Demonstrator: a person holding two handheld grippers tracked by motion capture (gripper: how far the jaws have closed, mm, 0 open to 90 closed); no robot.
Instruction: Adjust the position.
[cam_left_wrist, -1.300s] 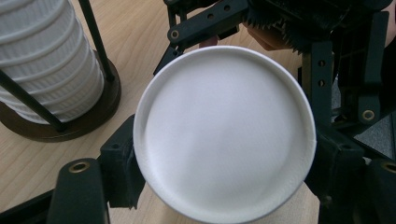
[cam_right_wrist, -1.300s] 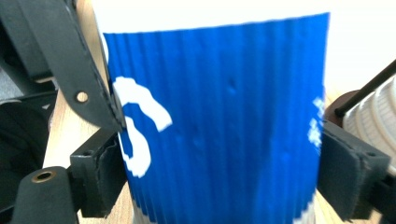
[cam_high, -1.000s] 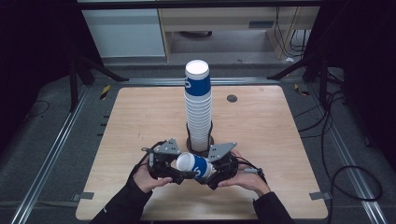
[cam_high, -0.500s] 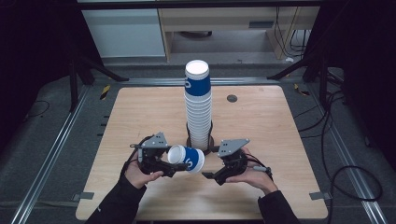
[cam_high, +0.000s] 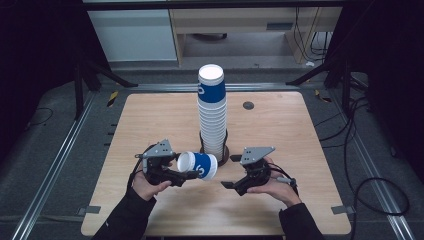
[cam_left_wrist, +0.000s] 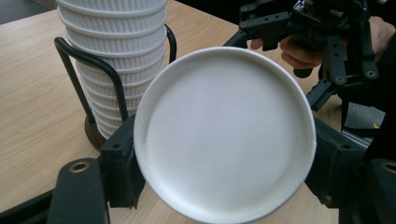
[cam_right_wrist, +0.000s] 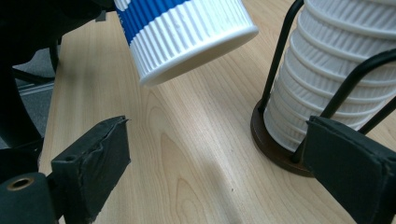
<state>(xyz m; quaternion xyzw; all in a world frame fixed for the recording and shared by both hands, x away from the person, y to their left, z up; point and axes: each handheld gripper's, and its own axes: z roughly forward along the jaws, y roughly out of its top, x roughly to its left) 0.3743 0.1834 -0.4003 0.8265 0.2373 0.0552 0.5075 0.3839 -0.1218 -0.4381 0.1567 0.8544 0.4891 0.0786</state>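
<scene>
High view: left gripper (cam_high: 186, 176) has the cup (cam_high: 197, 165) pinched sideways.
Right gripper (cam_high: 231, 185) sits just right, jaws just opened, nothing between.

Set high above the near edge of the table (cam_high: 150, 125), looking forward and down, with both tools well below and the tall cup stack (cam_high: 212, 112) just beyond them. Mounted on the left tool (cam_left_wrist: 224, 154), looking along its jaws from very close, the held cup (cam_left_wrist: 224, 130) right at the lens. Riding the right tool (cam_right_wrist: 219, 172), aimed low across the wood; shared by both: cup, stack, wire holder (cam_right_wrist: 280, 70).
</scene>
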